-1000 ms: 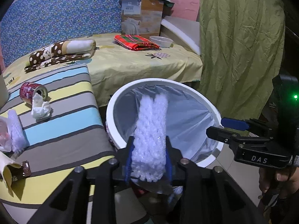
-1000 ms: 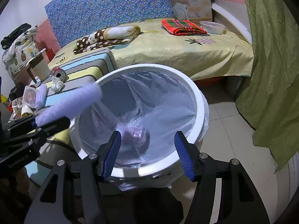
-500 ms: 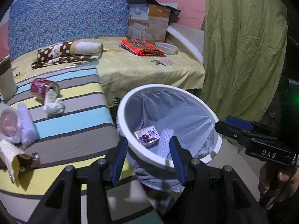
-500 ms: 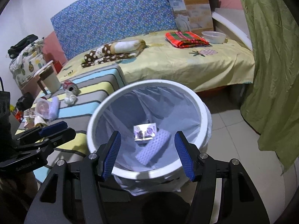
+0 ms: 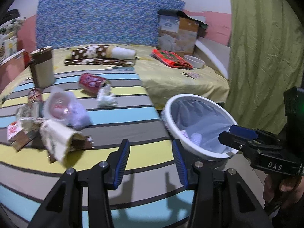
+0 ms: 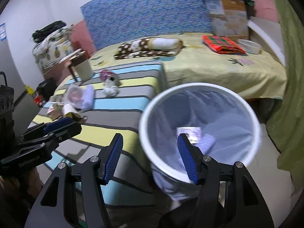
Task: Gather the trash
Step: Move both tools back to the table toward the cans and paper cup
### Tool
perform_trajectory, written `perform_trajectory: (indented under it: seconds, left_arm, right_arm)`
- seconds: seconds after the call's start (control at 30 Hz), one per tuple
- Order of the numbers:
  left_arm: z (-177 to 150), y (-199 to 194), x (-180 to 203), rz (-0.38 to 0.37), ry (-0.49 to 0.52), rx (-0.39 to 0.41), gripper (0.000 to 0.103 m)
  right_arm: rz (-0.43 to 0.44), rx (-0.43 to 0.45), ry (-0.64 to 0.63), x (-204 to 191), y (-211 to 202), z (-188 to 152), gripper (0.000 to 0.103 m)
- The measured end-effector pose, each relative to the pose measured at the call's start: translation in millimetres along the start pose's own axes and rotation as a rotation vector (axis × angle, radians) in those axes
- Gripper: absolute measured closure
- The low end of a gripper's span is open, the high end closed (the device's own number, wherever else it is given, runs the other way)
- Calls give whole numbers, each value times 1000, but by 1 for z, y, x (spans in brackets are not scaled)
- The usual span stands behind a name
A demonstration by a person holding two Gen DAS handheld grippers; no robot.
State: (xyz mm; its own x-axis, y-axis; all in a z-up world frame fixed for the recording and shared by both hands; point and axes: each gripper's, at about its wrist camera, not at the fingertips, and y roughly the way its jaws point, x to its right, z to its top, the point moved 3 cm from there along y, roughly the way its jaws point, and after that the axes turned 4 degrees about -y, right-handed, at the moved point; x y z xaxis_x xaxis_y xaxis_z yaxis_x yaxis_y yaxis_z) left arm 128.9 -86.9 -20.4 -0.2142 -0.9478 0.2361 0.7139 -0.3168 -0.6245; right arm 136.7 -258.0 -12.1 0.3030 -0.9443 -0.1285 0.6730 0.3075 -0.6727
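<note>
A white trash bin [image 5: 197,117] with a clear liner stands on the floor beside a striped table [image 5: 114,159]; it also shows in the right wrist view [image 6: 201,125]. Inside lie a white foam sleeve [image 6: 208,142] and a small printed packet [image 6: 189,132]. On the table lie a red can [image 5: 93,82], a crumpled tissue [image 5: 106,98], a plastic cup lid with foam wrap [image 5: 64,112] and torn wrappers [image 5: 55,142]. My left gripper [image 5: 151,163] is open and empty over the table's near edge. My right gripper [image 6: 150,157] is open and empty at the bin's left rim.
A tan cup [image 5: 42,67] stands at the table's far left. Behind is a bed with a yellow sheet [image 5: 182,81], a dotted blanket, a red cloth, a white bowl and a cardboard box [image 5: 178,34]. A green curtain [image 5: 266,57] hangs at the right.
My left gripper let the foam sleeve go into the bin, opened, and swung left over the table. My right gripper drew back and turned left.
</note>
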Motion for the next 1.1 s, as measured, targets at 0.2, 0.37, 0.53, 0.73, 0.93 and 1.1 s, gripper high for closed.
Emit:
perform_trajectory:
  seconds: [0.2,0.37,0.53,0.73,0.93,1.1]
  left_arm:
    - [-1,-15,-32,61,-40,27,55]
    - [8,-27,-63,122,-87,60,55]
    - [15,-38,-92,183,-124,90,55]
    - [22,-47,-130,270,-180,122,54]
    - [22,-40,-162,313,-233,114,52]
    - [25,-26,-171,297,-260,102,52]
  right_arm:
    - [73,3,-41,-23,12,11,42]
    - [102,7,-87,-39,23,26,42]
    - [119,25,-136,-54,32,43,42]
    - [132,30,-185,-68,48,59,42]
    - [139,25,-207,-75,65,71,34]
    - [125,8,-221,-76,85,83,34]
